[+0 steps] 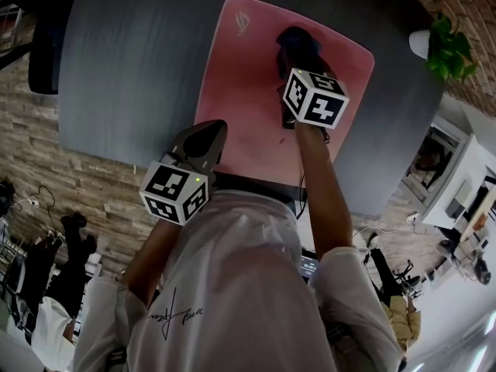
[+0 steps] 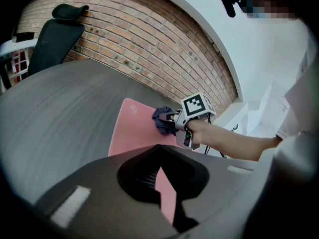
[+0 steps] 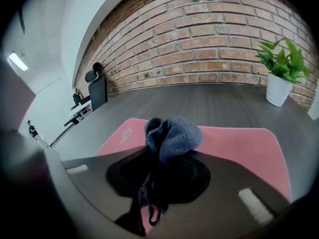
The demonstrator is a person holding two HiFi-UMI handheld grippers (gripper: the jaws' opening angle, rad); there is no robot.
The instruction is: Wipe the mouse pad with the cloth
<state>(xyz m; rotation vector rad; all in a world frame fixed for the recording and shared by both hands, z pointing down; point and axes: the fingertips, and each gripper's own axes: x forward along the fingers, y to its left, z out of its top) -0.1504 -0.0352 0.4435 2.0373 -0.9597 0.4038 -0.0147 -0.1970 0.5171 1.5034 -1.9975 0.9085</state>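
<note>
Head view: your right gripper (image 1: pixel 297 53) is clamped on the cloth (image 1: pixel 299 37), upper centre on the pink mouse pad (image 1: pixel 240 107); left gripper view: left gripper (image 2: pixel 160 153) tips together, empty, at the pad's edge; right gripper view: cloth looks soft and light, best held mid-wad; grey table (image 3: pixel 224 103), brick wall (image 3: pixel 209 39).

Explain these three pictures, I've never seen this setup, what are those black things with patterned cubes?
They are handheld two-jaw grippers, one in each of a person's hands; the cubes belong to them. One picture looks down from a head camera; the others come from cameras on each gripper. A pink rectangular mouse pad lies on the dark grey table. The right gripper clamps a crumpled dark blue-grey cloth over the pad. The left gripper, shut and empty, is at the pad's near edge.
</note>
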